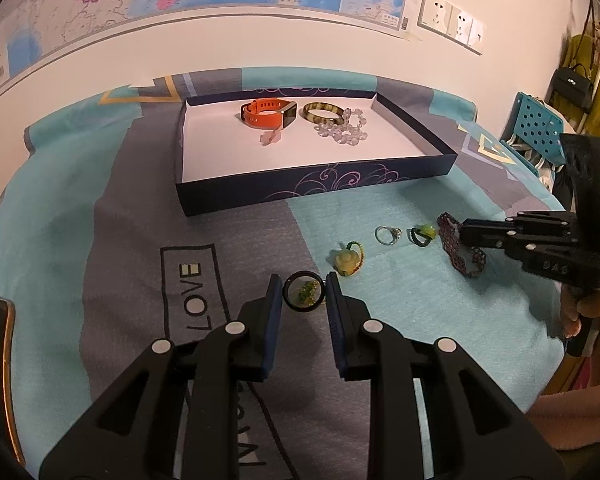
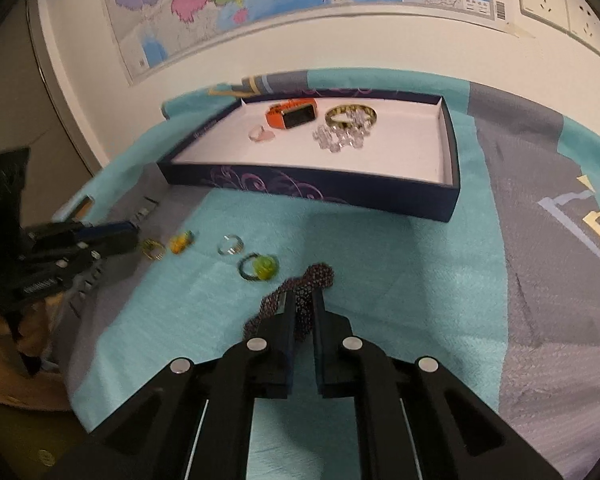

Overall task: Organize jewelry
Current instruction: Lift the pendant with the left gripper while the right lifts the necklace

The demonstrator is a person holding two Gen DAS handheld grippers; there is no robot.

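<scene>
The shallow navy cardboard tray [image 1: 320,184] lies far on the tabletop. Near it, the right gripper [image 2: 303,304] clamps the dark purple beaded bracelet [image 2: 312,280]; the left gripper [image 1: 304,292] pinches the small black-rimmed round pendant [image 1: 303,292].

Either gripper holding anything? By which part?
Left gripper: round ring, pinched across its rim. Right gripper: dark beaded bracelet, clamped on its band.

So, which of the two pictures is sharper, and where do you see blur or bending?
Left wrist view: sharp; the navy tray and silver ring look crisp, though the wall map bends from fisheye. Right wrist view: softer, the small rings and left gripper smeared; dark corners in both.
</scene>
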